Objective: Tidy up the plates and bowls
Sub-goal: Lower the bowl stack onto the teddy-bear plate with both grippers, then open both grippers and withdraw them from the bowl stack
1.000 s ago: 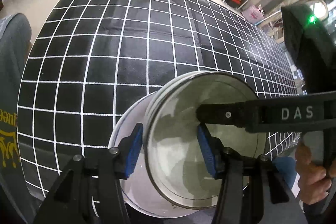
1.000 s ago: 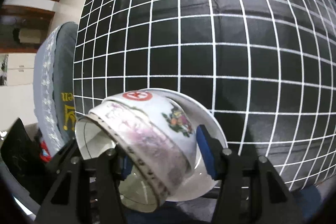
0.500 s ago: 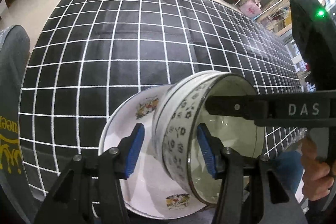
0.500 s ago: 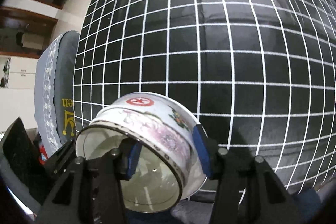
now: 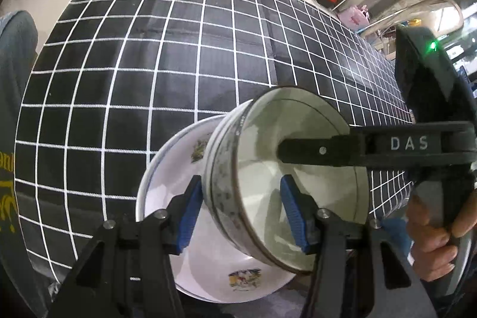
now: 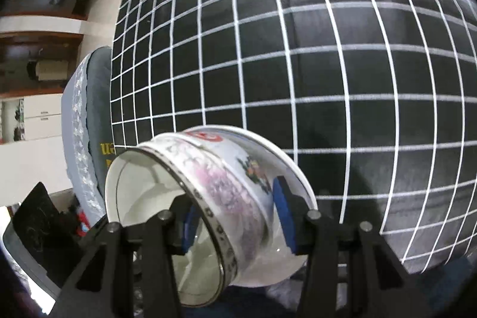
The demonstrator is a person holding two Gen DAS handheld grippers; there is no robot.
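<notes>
Bowl [image 5: 298, 184] is turning further onto its side above the flowered plate [image 5: 167, 198] at the near cloth [image 5: 149, 64] edge, while my left gripper [image 5: 241, 210] is clamping its wall and my right gripper [image 6: 235, 216] has just been closing tighter on it, so lifting it away seems ready.

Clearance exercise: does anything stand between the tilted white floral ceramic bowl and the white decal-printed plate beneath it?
Only pads: the left gripper's outer blue pad sits between bowl and plate; so does the right gripper's, whose jaws have just been closing on the bowl wall.
</notes>
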